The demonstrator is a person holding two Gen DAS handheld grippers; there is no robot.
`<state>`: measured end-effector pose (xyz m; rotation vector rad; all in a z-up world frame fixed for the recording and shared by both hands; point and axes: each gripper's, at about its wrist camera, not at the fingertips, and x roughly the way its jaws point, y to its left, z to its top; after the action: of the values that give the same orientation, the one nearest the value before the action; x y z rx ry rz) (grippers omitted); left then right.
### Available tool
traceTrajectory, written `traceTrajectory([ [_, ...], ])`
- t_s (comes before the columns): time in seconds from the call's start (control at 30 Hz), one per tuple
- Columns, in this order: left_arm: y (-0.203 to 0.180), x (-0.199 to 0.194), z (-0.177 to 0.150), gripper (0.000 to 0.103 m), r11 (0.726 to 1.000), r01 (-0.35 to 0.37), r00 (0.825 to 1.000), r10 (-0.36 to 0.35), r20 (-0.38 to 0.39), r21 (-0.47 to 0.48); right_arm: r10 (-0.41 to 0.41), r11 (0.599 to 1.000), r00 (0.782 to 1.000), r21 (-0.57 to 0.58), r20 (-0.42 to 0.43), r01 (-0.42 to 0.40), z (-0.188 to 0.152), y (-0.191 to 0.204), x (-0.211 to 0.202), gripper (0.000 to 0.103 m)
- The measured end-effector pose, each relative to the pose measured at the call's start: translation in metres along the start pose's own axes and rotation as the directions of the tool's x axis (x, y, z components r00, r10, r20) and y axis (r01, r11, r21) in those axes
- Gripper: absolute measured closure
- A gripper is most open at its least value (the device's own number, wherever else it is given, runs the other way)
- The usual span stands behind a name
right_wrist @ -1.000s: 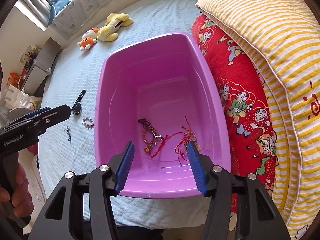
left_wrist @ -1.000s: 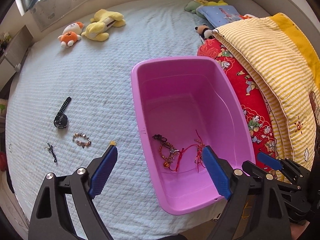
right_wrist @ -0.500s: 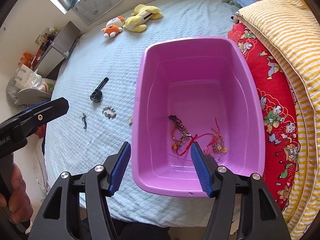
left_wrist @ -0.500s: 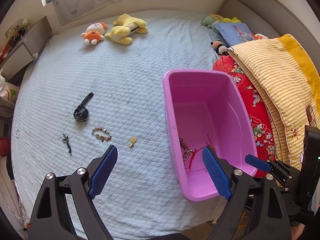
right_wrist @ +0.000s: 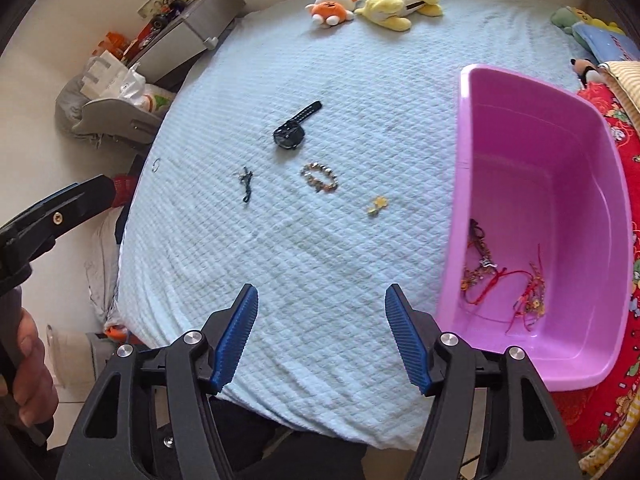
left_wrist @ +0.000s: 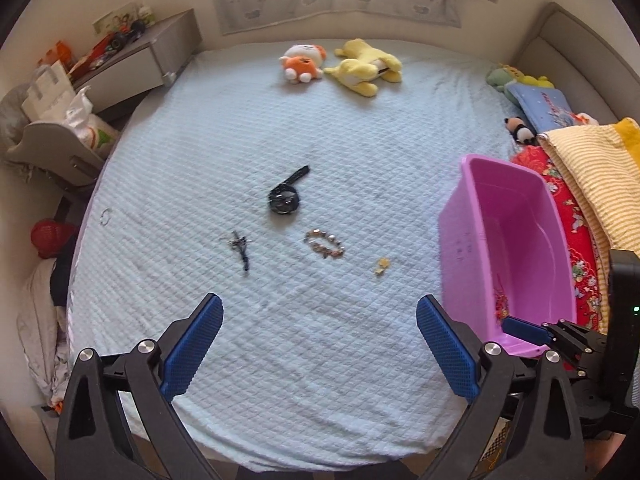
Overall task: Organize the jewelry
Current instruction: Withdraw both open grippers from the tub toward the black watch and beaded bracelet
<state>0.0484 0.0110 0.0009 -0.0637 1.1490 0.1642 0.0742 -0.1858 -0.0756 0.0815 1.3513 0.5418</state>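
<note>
On the light blue bedspread lie a black watch [left_wrist: 285,198] [right_wrist: 289,134], a beaded bracelet [left_wrist: 325,243] [right_wrist: 319,176], a small dark pendant [left_wrist: 240,249] [right_wrist: 246,184] and a small gold piece [left_wrist: 381,266] [right_wrist: 377,205]. A thin ring [left_wrist: 105,216] [right_wrist: 155,165] lies near the bed's left edge. The pink tub [left_wrist: 460,236] [right_wrist: 456,208] at the right holds red string bracelets [right_wrist: 500,280]. My left gripper [left_wrist: 319,350] is open and empty, above the bed's near part. My right gripper [right_wrist: 321,330] is open and empty, left of the tub.
Orange and yellow plush toys [left_wrist: 344,65] [right_wrist: 376,0] lie at the far end of the bed. A red patterned quilt with a yellow striped blanket [left_wrist: 592,176] [right_wrist: 624,100] lies right of the tub. A grey nightstand [left_wrist: 132,64] and bags stand left of the bed.
Both grippers have swung left, away from over the tub towards the jewelry on the bedspread. Both stay open and empty.
</note>
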Motion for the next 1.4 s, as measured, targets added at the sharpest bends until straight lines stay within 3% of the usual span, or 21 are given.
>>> traceTrajectory([
  [0.23, 0.108, 0.032, -0.026, 0.007, 0.992, -0.115, 0.992, 0.112, -0.052, -0.053, 0.015, 1.0, 0.999, 0.0, -0.029, -0.015, -0.004, 0.065, 0.035, 0.034],
  [0.47, 0.188, 0.077, -0.032, 0.007, 0.997, -0.078, 0.996, 0.077, -0.055, -0.02, -0.079, 0.978, 0.996, 0.197, 0.039, 0.07, -0.022, 0.098, 0.068, 0.034],
  [0.6, 0.21, 0.116, -0.032, 0.007, 0.998, -0.058, 0.997, 0.06, -0.058, 0.025, -0.194, 0.942, 0.973, 0.302, 0.129, 0.148, -0.03, 0.101, 0.084, 0.034],
  [0.73, 0.212, 0.157, -0.034, 0.007, 0.998, -0.039, 0.998, 0.041, -0.038, 0.051, -0.3, 0.896, 0.935, 0.392, 0.189, 0.208, -0.035, 0.086, 0.108, 0.034],
  [0.83, 0.206, 0.185, -0.037, 0.007, 0.999, -0.014, 1.0, 0.014, -0.007, 0.038, -0.335, 0.871, 0.917, 0.443, 0.216, 0.214, -0.037, 0.066, 0.131, 0.034],
  [1.0, 0.188, 0.236, -0.046, 0.007, 1.0, 0.0, 0.995, -0.002, 0.096, 0.016, -0.417, 0.852, 0.869, 0.446, 0.266, 0.273, -0.039, 0.027, 0.187, 0.034],
  [1.1, 0.173, 0.268, -0.053, 0.007, 0.999, -0.009, 0.987, 0.004, 0.163, 0.031, -0.443, 0.85, 0.851, 0.434, 0.281, 0.299, -0.038, 0.002, 0.225, 0.034],
  [1.23, 0.154, 0.301, -0.056, 0.007, 0.998, -0.025, 0.976, 0.01, 0.217, 0.065, -0.497, 0.837, 0.79, 0.437, 0.358, 0.329, -0.032, -0.017, 0.245, 0.034],
  [1.4, 0.147, 0.323, -0.053, 0.007, 0.999, 0.001, 0.97, -0.014, 0.243, 0.054, -0.504, 0.834, 0.771, 0.45, 0.389, 0.318, -0.013, -0.036, 0.263, 0.034],
])
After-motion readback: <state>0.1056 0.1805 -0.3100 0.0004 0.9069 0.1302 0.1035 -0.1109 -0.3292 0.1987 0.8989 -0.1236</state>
